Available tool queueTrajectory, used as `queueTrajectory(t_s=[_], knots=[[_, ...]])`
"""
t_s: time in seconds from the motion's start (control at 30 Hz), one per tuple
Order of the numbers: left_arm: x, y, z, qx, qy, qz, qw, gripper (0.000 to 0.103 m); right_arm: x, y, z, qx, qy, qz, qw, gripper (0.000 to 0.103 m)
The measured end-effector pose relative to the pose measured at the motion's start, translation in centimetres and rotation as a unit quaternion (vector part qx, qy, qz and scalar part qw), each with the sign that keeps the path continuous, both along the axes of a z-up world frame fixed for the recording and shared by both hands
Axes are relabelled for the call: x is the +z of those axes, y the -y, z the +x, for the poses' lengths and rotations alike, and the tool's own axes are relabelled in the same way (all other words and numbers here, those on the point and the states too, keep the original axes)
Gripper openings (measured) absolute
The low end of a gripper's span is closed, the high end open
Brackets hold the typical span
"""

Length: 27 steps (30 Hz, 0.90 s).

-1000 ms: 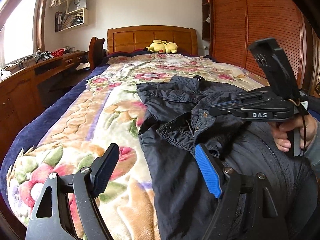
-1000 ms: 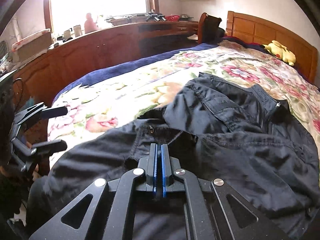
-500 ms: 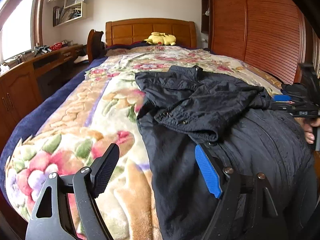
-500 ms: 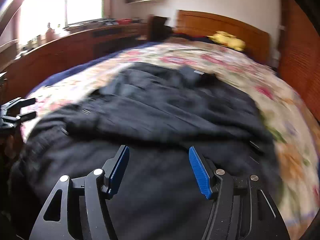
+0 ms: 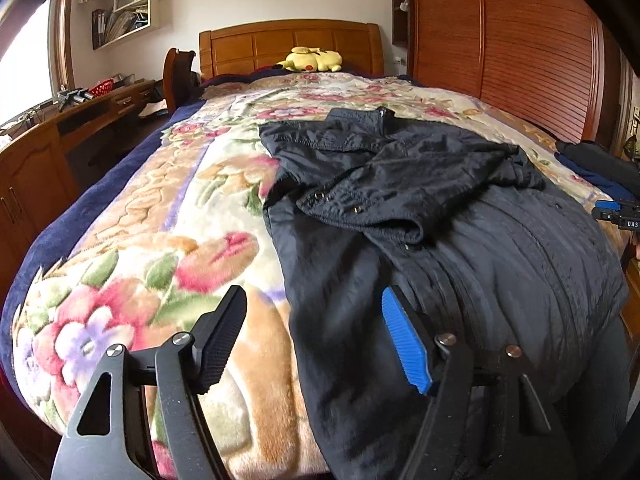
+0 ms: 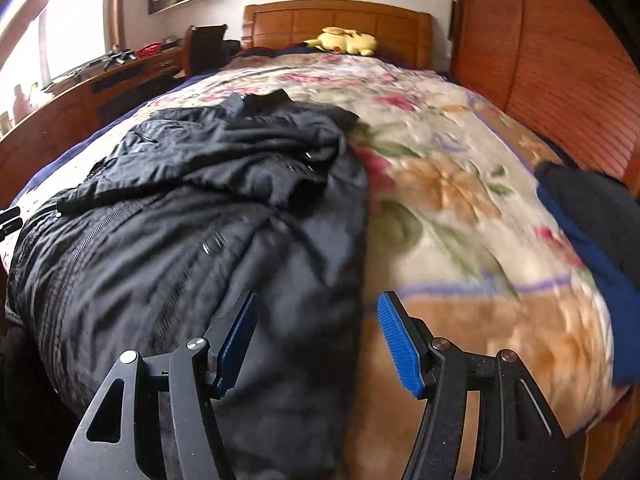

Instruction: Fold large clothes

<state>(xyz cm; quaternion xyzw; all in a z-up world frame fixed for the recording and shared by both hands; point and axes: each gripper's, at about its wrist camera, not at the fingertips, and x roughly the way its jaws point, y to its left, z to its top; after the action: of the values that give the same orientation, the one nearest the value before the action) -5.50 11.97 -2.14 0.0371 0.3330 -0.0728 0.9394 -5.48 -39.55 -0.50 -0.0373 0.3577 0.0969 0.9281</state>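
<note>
A large black jacket lies on the floral bedspread, its sleeves folded across the chest and its hem hanging over the foot of the bed. It also shows in the right wrist view. My left gripper is open and empty, over the jacket's left edge near the hem. My right gripper is open and empty, over the jacket's right edge near the hem. The right gripper's tip shows at the far right of the left wrist view.
A dark blue and black folded garment lies on the bed's right side. A yellow plush toy sits by the wooden headboard. A wooden desk runs along the left, a wooden wardrobe along the right.
My right gripper opened and let go of the jacket sleeve, then swung right to the jacket's right edge. The sleeve now lies folded across the chest. My left gripper stayed open.
</note>
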Motion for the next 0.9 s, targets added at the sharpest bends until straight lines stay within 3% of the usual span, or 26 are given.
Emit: queueTrajectory(t_s=[0.3,0.5,0.7,0.9], knots=[[-1.8,0.2,-0.7,-0.007,-0.022,0.012,0.9997,0.060,-0.4,1.5,-0.7,-0.006,-0.024,0.001,1.000,0.064],[-2.4,-0.3,-1.3,-0.006,-0.027,-0.012,0.9995,0.057,-1.0,1.6,-3.1,0.010,-0.026,0.015,0.999,0.064],[-2.6,-0.2,-2.4,-0.015,-0.028,-0.017,0.9993,0.048,-1.3,1.1,-4.4,0.037,-0.031,0.021,0.999,0.064],[-2.8,-0.6,-2.5,-0.013,-0.037,-0.033,0.9987,0.048,-1.6,1.4,-4.0,0.036,-0.033,0.031,0.998,0.062]])
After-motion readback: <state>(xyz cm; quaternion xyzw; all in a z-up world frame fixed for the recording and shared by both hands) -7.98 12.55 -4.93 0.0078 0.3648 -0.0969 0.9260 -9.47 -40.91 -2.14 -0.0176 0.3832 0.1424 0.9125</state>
